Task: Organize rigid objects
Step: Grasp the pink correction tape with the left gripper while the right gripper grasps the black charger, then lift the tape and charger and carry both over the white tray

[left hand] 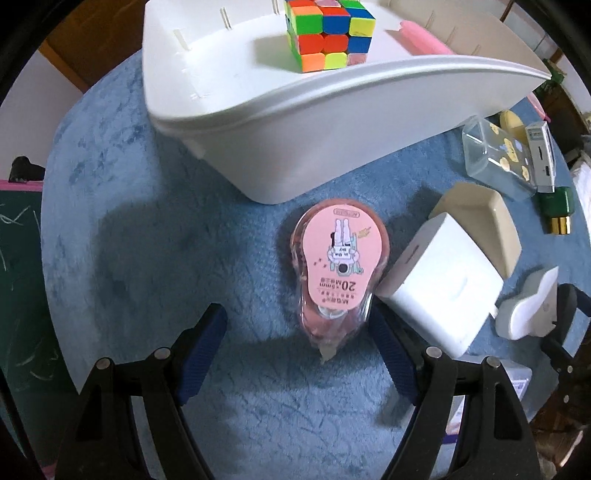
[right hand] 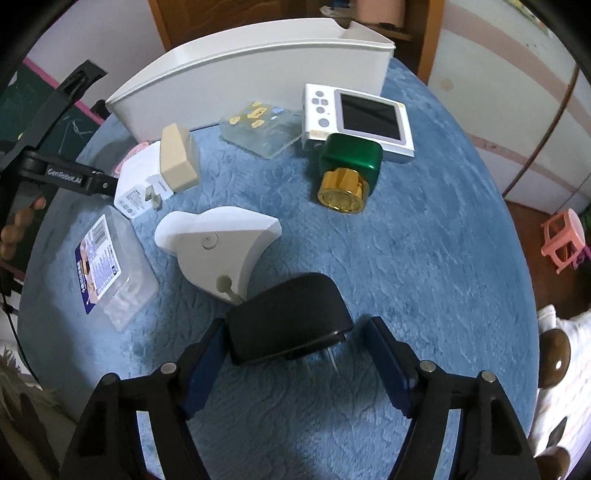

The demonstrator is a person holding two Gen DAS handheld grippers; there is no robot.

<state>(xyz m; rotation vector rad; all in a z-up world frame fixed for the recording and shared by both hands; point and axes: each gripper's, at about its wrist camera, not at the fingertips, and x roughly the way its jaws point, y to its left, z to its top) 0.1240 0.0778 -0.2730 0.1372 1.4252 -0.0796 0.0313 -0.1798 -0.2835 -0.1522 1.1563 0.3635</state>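
A black charger (right hand: pixel 288 317) is framed between the blue-padded right tongs (right hand: pixel 293 363) on a blue-covered desk (right hand: pixel 424 258), the left pad touching it, the right pad apart. Beyond lie a white dispenser (right hand: pixel 218 247), a green bottle with gold cap (right hand: pixel 347 170), a small white camera (right hand: pixel 358 118) and a white bin (right hand: pixel 258 66).

Shown are one white plastic bin (right hand: pixel 258 62), one multicoloured puzzle cube (left hand: pixel 328 33), one pink correction-tape dispenser (left hand: pixel 340 266), one green gold-capped bottle (right hand: pixel 347 166) and two clear plastic boxes (right hand: pixel 258 125) (right hand: pixel 110 266).
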